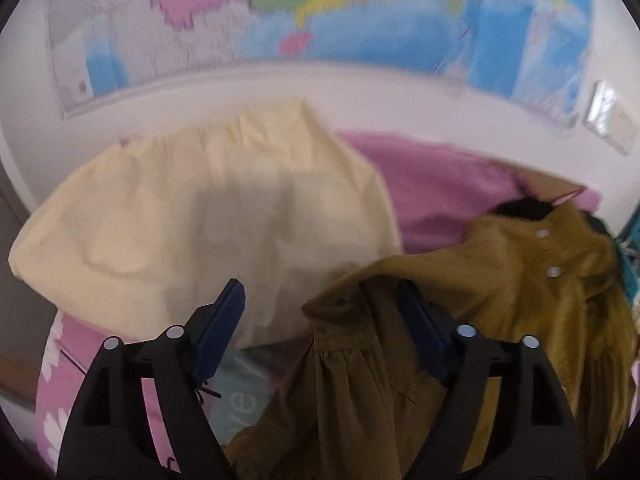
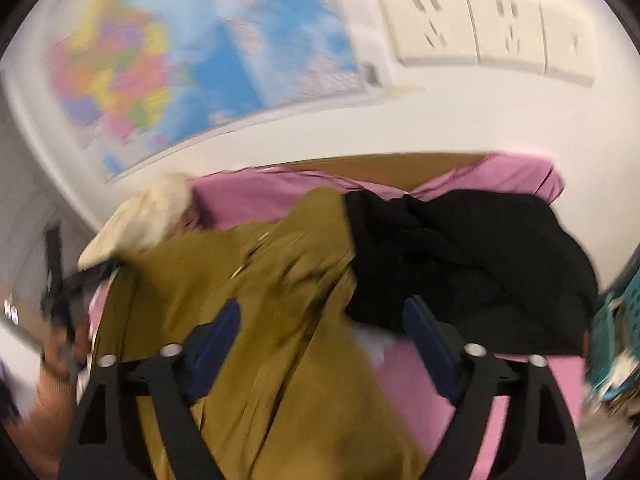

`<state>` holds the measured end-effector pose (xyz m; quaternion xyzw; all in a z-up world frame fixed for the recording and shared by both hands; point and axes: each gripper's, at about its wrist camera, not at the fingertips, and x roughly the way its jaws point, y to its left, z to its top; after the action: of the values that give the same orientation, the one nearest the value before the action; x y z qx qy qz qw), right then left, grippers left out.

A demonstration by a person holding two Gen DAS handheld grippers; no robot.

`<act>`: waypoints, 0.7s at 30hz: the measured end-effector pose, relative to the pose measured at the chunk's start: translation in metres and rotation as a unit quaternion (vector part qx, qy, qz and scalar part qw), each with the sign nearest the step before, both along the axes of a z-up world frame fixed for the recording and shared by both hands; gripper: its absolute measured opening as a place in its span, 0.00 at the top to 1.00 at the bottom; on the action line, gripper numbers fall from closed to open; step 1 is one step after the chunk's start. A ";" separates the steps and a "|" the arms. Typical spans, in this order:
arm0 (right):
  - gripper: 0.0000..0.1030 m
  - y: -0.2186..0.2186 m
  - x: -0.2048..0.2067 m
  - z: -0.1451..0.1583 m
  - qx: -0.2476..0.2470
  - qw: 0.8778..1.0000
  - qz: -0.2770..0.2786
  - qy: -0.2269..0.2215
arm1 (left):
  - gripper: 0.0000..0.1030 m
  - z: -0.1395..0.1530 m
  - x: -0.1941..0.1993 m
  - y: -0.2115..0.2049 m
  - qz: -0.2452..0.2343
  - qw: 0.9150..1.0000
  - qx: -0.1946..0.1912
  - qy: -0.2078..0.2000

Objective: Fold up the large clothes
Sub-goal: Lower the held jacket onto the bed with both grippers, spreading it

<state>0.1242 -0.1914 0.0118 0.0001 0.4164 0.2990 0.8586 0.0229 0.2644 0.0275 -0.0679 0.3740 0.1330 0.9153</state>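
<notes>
**Both grippers wide open over the mustard shirt**

My left gripper (image 1: 320, 308) stands wide open, pointing down at the pile. The mustard shirt (image 1: 460, 292) lies bunched between and under its jaws; a fold drapes over the right finger (image 1: 420, 328), but the pads aren't pressing on it, so nothing's gripped. The left finger (image 1: 224, 320) sits over the pale yellow garment (image 1: 200, 208), which is spread flat to the far left on the pink bedsheet (image 1: 432, 184). The shirt's white buttons (image 1: 542, 234) show on the right.

My right gripper (image 2: 320, 332) is wide open too, holding nothing. The shirt's cloth runs from near to far between its jaws, w/ the left finger (image 2: 218, 336) over it. The right finger (image 2: 428, 336) is at the near edge of a black garment (image 2: 480, 256), heaped just right of the shirt and overlapping it. Whether it touches, can't tell; view's blurred.

Far wall: coloured map (image 1: 320, 12), plus wall sockets (image 2: 480, 28) to its right. Teal basket (image 2: 616, 320) at the right edge. My left hand (image 2: 60, 344) w/ its tool shows at the left of the right-wrist view.
</notes>
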 end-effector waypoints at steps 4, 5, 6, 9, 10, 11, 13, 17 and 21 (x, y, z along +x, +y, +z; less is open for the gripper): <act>0.08 0.022 -0.082 -0.010 -0.058 0.994 0.090 -0.010 | 0.18 0.013 -0.016 -0.006 -0.015 0.999 0.012 -0.027; 0.08 0.032 -0.097 -0.018 -0.080 0.991 0.106 -0.012 | 0.15 0.014 -0.017 -0.010 -0.018 0.999 0.025 -0.025; 0.07 0.043 -0.112 -0.031 -0.102 0.987 0.124 -0.010 | 0.14 0.012 -0.015 -0.013 -0.023 0.999 0.032 -0.025; 0.09 0.063 -0.124 -0.069 -0.170 0.976 0.133 -0.006 | 0.12 0.007 -0.007 -0.019 -0.033 0.999 0.033 -0.010; 0.34 0.066 -0.122 -0.080 -0.186 0.973 0.135 -0.003 | 0.12 0.005 -0.003 -0.019 -0.032 0.999 0.030 -0.003; 0.53 0.065 -0.118 -0.087 -0.185 0.973 0.137 0.007 | 0.12 0.002 -0.001 -0.019 -0.032 0.999 0.028 0.001; 0.87 0.047 -0.101 -0.082 -0.161 0.980 0.116 0.023 | 0.12 -0.004 0.007 -0.021 -0.030 0.999 0.030 0.013; 0.89 -0.023 -0.074 -0.021 -0.100 0.994 0.030 -0.024 | 0.12 -0.002 0.009 -0.026 -0.039 0.998 0.038 0.010; 0.89 -0.115 -0.035 0.016 -0.098 0.991 -0.083 -0.043 | 0.12 0.013 0.007 -0.028 -0.047 0.998 0.048 -0.011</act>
<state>0.0896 -0.3063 0.0281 -0.0622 0.4046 0.1841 0.8936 0.0300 0.2368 0.0404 -0.0076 0.3599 0.1073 0.9268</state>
